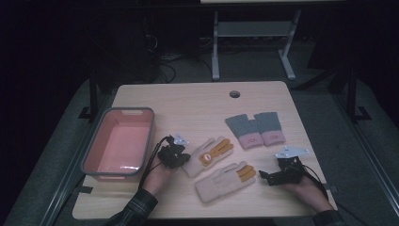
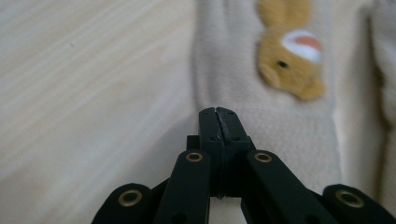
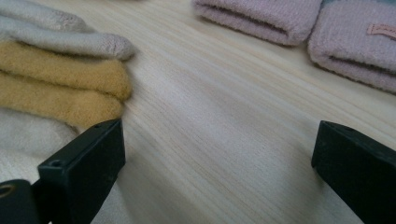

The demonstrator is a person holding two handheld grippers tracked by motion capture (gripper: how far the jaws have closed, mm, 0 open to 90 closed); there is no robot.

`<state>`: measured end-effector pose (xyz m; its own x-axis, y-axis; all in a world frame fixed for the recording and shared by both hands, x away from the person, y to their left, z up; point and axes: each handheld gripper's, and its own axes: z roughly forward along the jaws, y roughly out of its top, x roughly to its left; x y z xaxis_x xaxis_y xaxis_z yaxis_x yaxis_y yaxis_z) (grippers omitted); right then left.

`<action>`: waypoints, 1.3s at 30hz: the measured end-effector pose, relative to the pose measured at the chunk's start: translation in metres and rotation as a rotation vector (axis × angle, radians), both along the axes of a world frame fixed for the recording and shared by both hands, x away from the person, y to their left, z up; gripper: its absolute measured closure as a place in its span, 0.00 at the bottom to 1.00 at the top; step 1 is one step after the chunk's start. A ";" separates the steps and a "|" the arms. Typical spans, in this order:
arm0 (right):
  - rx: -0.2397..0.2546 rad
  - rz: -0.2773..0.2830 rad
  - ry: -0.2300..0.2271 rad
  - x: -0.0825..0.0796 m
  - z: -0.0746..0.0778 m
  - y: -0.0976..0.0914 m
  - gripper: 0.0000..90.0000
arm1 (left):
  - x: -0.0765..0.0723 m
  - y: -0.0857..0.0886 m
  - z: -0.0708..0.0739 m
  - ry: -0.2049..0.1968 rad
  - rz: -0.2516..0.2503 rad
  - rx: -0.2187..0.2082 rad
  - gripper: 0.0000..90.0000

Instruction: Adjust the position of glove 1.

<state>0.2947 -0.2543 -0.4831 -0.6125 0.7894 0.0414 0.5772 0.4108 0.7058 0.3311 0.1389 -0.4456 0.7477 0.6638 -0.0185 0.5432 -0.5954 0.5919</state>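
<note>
Your two hands come in at the near edge, one gripper in each. Your left gripper has its jaws pressed together on the cuff of the upper cream glove; in the left gripper view the closed tips sit right on the cuff hem, with the bear patch just beyond. That glove's long axis runs from the cuff at your left gripper toward the far right, fingers pointing away from the pink bin, which stands just left of that hand. So the bin lies opposite to the way the fingers point, and your left hand is the nearer one to it.

Your right gripper has its jaws spread wide with nothing between them; it rests just right of the lower cream glove, whose orange fingertips show beside its left jaw.

Count them: two cream gloves near, two grey-and-pink fingerless gloves farther right, one bin, one table.
</note>
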 end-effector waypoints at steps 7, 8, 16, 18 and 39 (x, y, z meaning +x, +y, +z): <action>-0.002 0.003 0.001 0.000 0.000 0.000 0.03 | -0.004 -0.002 0.007 -0.022 -0.007 -0.045 0.85; -0.001 0.003 0.001 0.000 0.000 0.000 0.03 | -0.004 -0.003 0.008 -0.021 -0.002 -0.055 0.81; 0.001 0.004 0.002 0.000 0.000 0.000 0.03 | -0.004 -0.016 0.010 -0.044 -0.067 -0.119 0.49; 0.002 0.004 0.002 0.000 0.000 0.000 0.03 | -0.002 -0.020 0.008 -0.038 -0.078 -0.126 0.43; -0.004 0.006 0.001 0.000 0.000 0.000 0.03 | 0.007 -0.025 -0.013 -0.020 -0.130 -0.039 0.87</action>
